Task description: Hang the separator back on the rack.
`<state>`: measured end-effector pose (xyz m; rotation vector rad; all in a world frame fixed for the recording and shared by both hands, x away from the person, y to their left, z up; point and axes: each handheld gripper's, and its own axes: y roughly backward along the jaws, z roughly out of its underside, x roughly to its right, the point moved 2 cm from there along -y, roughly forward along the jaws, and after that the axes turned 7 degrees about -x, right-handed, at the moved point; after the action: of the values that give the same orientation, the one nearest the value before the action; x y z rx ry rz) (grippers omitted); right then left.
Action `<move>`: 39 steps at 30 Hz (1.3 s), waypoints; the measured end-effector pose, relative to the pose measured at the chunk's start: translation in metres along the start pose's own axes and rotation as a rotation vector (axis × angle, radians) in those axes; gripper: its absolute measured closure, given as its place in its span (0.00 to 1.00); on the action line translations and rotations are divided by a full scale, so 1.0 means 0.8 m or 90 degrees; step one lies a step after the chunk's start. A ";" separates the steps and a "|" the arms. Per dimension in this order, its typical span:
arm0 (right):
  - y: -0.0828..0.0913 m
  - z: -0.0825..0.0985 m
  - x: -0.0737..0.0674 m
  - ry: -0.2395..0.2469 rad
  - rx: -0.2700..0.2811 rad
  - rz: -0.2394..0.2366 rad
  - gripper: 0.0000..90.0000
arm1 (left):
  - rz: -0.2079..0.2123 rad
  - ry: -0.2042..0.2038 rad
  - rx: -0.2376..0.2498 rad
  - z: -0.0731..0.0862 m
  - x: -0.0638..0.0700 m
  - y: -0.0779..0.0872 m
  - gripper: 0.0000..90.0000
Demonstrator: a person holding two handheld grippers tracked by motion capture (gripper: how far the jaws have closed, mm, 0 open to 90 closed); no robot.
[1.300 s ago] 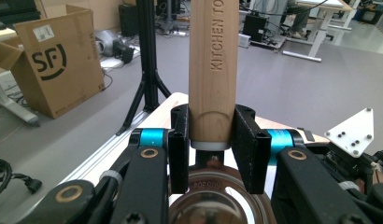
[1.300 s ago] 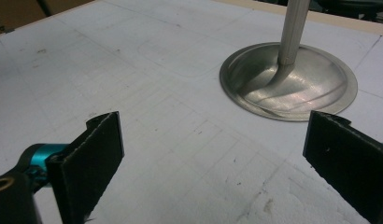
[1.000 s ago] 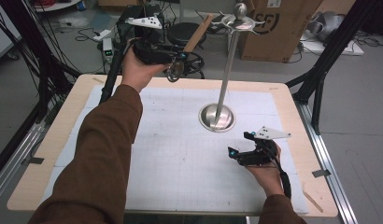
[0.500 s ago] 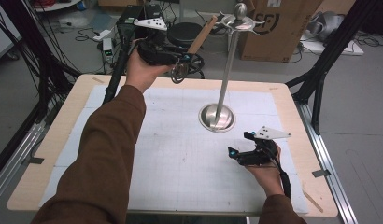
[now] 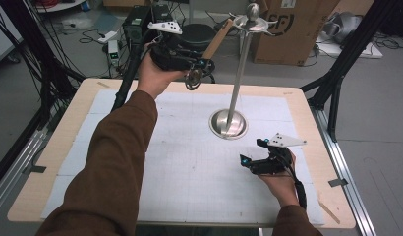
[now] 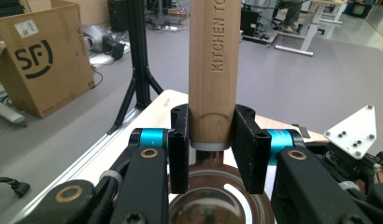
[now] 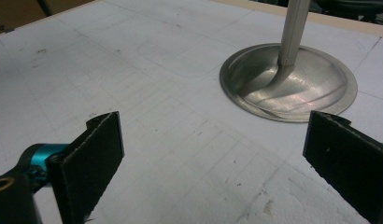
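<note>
My left gripper (image 5: 198, 63) is raised over the table's far edge, shut on a kitchen tool's wooden handle (image 5: 217, 39). The handle slants up to the right toward the hooked top (image 5: 252, 20) of a metal stand. The tool's round metal head (image 5: 193, 78) hangs just below the jaws. In the left gripper view both pads clamp the handle (image 6: 214, 65) right above its metal end (image 6: 213, 205), at my left gripper (image 6: 213, 142). My right gripper (image 5: 252, 156) rests low on the white mat, open, near the stand's base (image 5: 229, 124). In the right gripper view my right gripper (image 7: 213, 158) holds nothing.
The stand's pole (image 7: 292, 28) rises from a dished steel base (image 7: 292, 88) at the middle of the mat (image 5: 189, 162). The wooden table rim (image 5: 52, 147) frames the mat. A cardboard box (image 5: 293, 29) and black frame legs (image 5: 337, 83) stand beyond the far edge.
My left hand has drifted slightly to the right with the tool, bringing the handle's tip nearer the stand's top. The right gripper has stayed put.
</note>
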<state>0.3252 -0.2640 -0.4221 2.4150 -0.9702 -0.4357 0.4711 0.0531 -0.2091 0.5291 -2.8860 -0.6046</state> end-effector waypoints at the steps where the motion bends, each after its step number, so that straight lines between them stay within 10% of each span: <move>1: 0.000 0.000 0.000 -0.002 -0.001 -0.001 0.04 | 0.001 -0.002 -0.002 0.000 0.001 -0.001 0.77; 39: 0.004 -0.001 0.002 -0.006 0.008 -0.003 0.04 | 0.015 -0.019 -0.058 -0.009 0.011 -0.034 0.77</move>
<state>0.3245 -0.2669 -0.4201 2.4292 -0.9742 -0.4432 0.4729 0.0238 -0.2133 0.4755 -2.8709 -0.7432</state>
